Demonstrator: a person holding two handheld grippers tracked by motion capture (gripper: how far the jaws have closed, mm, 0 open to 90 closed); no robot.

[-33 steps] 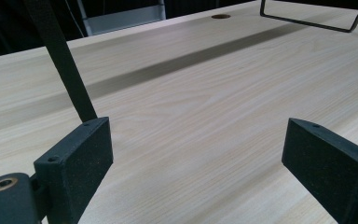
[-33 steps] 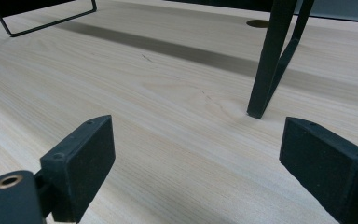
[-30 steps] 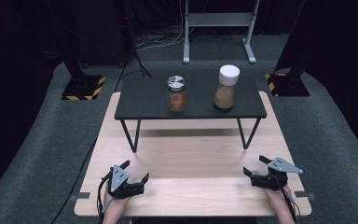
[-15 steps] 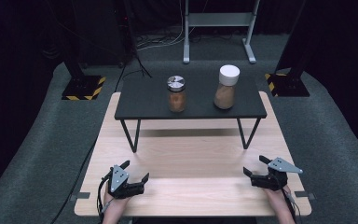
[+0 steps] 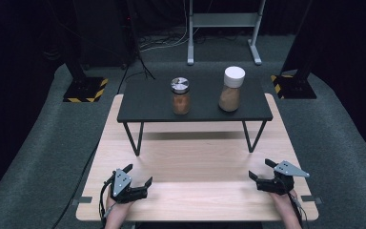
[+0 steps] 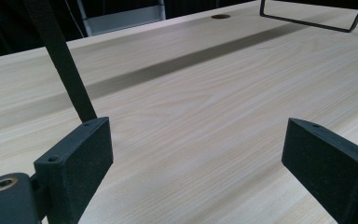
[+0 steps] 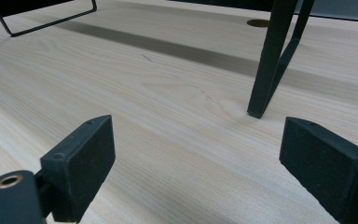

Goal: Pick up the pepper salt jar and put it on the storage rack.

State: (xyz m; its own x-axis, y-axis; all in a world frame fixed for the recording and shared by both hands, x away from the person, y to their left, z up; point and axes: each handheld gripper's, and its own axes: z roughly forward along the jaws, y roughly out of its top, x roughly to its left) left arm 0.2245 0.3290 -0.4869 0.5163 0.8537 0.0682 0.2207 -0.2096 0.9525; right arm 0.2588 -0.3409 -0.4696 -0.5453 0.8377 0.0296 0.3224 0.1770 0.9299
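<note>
While both pairs of tongs rest at the near edge of the light wooden tabletop (image 5: 195,157), nothing has shifted from a second ago: we find hands, tools and jars in the same places across all three high views. Our left tongs (image 5: 140,182) lie at the near left, jaws spread wide and gripping nothing; our right tongs (image 5: 261,175) lie at the near right, likewise wide open and empty. Seen along their own jaws, the left tongs (image 6: 196,172) and the right tongs (image 7: 196,172) each frame bare wood grain and a black leg of the raised shelf.

Well apart from both tools, on the black raised shelf (image 5: 143,102) at the far side, stand the two things nearest to hand: a short glass jar with a metal lid (image 5: 180,97), holding something reddish-brown, and to its right a taller jar with a white lid (image 5: 231,90), holding a paler brown powder. Both stand upright, near each other but not touching.

We judge that this stillness means the work has not yet begun: neither jar is touched, and either hand would have to lift forward over the open tabletop to reach the shelf.
</note>
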